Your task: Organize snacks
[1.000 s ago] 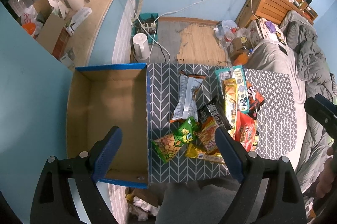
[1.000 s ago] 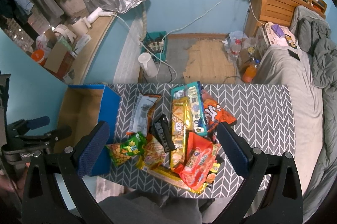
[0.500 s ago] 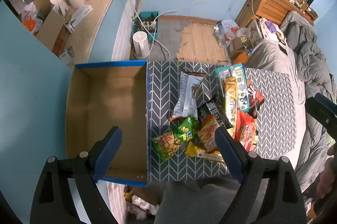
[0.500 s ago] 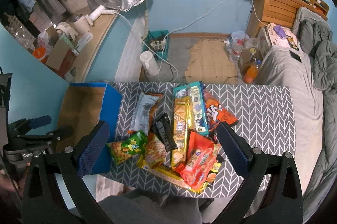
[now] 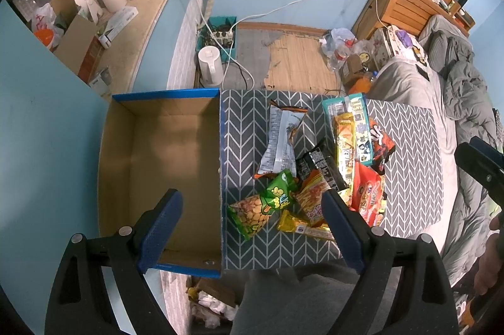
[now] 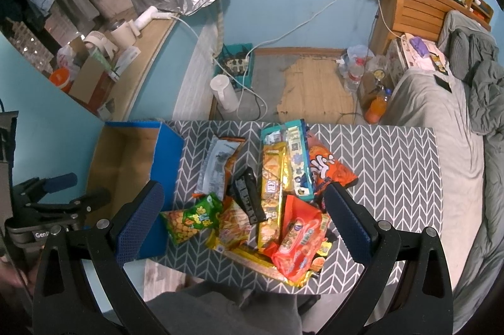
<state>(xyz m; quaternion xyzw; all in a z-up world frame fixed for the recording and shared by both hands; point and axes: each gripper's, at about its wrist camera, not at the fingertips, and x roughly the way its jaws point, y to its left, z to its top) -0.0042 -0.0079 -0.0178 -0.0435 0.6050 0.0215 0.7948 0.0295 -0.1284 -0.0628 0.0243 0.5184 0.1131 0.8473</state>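
Cardboard box (image 5: 163, 158), blue-rimmed and bare inside, left of centre in left view; snack pile (image 5: 318, 171) heaped mid-frame on chevron-patterned table (image 5: 409, 152).

Left gripper (image 5: 252, 228): jaws spread wide, holding nothing, hovering over box edge and near side of pile. Right gripper (image 6: 242, 224): likewise spread and unladen, above pile. Green peanut bag (image 6: 192, 218) nearest box, at lower left of pile; red biscuit pack (image 6: 299, 237) at lower right. Packets judged light, crinkly, slippery, contents crushable. Best pinched at flat sealed end, not across filled middle.
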